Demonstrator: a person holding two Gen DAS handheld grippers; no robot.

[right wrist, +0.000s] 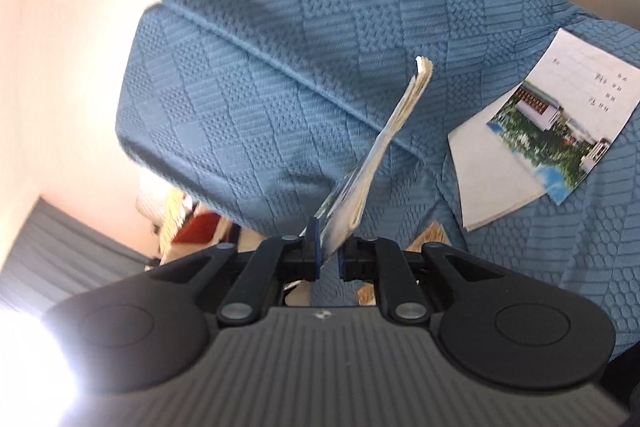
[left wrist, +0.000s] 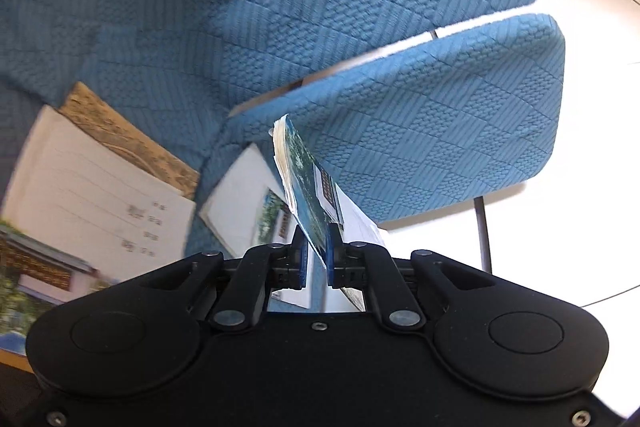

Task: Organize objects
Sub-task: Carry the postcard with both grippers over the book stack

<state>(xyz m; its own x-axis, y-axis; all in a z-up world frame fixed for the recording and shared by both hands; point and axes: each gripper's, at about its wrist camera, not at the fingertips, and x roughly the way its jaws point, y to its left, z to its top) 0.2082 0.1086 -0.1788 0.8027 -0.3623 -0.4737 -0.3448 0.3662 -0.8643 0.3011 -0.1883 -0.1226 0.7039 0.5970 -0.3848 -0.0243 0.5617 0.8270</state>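
Note:
My left gripper (left wrist: 317, 259) is shut on a thin booklet (left wrist: 306, 183) with a blue-green photo cover, which juts edge-on above the blue quilted sofa (left wrist: 280, 7). My right gripper (right wrist: 329, 259) is shut on a thin notebook (right wrist: 376, 155) with worn cream page edges, tilted up to the right over the sofa (right wrist: 280, 27). Loose notebooks lie on the seat: a white one with a building photo (left wrist: 92, 195), a brown-patterned one (left wrist: 128, 143) under it, another white one (left wrist: 248, 211). In the right wrist view a white photo notebook (right wrist: 560, 115) rests on a plain one (right wrist: 492, 179).
The sofa's blue arm cushion (left wrist: 440, 115) stands at the right over a thin metal leg (left wrist: 482, 231) and a pale tiled floor (left wrist: 580, 187). In the right wrist view a pale wall (right wrist: 72, 47), a red object (right wrist: 196, 227) and a grey striped surface (right wrist: 60, 251) lie left.

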